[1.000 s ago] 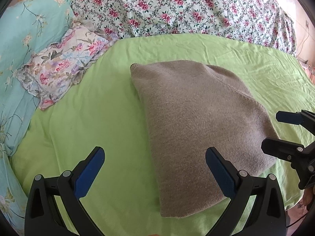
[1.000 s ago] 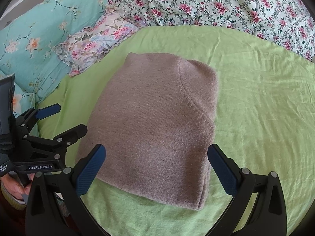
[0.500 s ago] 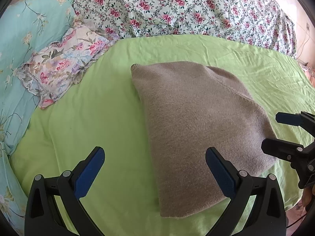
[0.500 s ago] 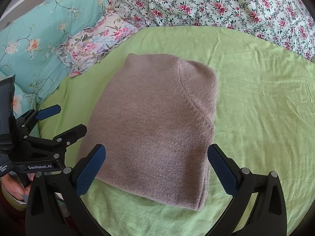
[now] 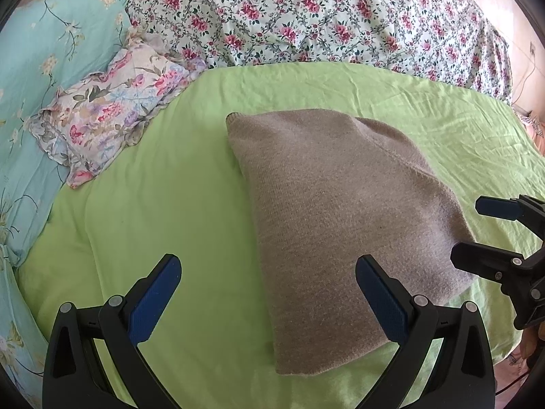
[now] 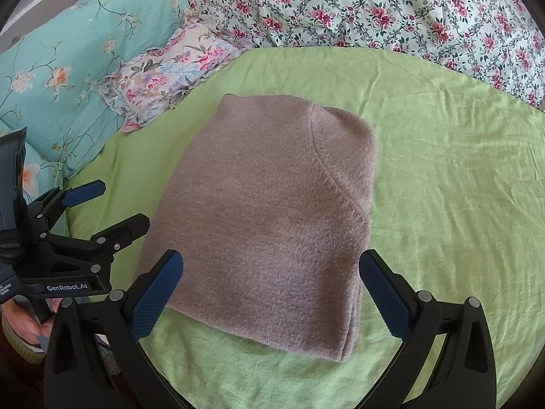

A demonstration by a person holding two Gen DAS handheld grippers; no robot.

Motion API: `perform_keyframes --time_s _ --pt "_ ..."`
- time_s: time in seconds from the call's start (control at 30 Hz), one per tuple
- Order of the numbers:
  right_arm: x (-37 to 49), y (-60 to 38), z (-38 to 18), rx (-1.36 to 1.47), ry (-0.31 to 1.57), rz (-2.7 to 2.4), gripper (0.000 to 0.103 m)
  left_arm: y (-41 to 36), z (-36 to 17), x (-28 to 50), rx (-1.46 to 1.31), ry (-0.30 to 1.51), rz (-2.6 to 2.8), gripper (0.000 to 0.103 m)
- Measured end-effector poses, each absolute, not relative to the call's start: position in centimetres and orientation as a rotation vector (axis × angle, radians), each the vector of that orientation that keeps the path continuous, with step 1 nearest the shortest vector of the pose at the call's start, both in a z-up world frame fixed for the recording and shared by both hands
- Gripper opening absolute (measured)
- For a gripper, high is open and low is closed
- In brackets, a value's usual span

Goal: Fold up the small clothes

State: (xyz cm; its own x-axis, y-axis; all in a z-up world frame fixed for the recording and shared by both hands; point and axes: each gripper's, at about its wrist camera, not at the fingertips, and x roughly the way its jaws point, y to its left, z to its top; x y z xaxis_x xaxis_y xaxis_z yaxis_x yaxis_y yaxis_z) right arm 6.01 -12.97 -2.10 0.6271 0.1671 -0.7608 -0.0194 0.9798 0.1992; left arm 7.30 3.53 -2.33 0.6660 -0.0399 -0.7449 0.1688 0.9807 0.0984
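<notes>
The knitted sweater (image 6: 269, 218) lies folded into a compact block on the green sheet (image 6: 442, 187) of the bed, straight ahead of my right gripper (image 6: 270, 288) and just beyond its fingertips. Its edges look squared, with layers stacked at the near right corner and a raglan seam running across the top face. I judge the folding of this piece as good as done: no sleeve or hem sticks out that I can see. What may be left is a last smoothing, or setting it aside and taking another garment, though I see no other small clothes in either view.

My right gripper hovers above the near edge of the sweater, fingers spread wide, holding nothing; the blue pads (image 6: 156, 293) straddle the block's width without touching it. My left gripper (image 5: 269, 298) is likewise spread and empty, held off to the left of the sweater, so that its right finger sits over the garment's left portion and its left finger over bare sheet. Each gripper shows at the edge of the other's view, both low and near the bed's front edge.

Farther ahead lie a small floral pillow (image 6: 170, 75), a turquoise quilt (image 6: 68, 68) to the left, and a rose-patterned cover (image 6: 374, 6) at the back.
</notes>
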Motion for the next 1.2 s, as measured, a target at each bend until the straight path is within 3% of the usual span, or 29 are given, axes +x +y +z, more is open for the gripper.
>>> perform_keyframes --time_s 1.2 --pt "6.13 -13.25 -1.96 0.179 0.891 0.117 0.103 3.65 -2.17 7.36 0.151 0.843 -0.111 0.102"
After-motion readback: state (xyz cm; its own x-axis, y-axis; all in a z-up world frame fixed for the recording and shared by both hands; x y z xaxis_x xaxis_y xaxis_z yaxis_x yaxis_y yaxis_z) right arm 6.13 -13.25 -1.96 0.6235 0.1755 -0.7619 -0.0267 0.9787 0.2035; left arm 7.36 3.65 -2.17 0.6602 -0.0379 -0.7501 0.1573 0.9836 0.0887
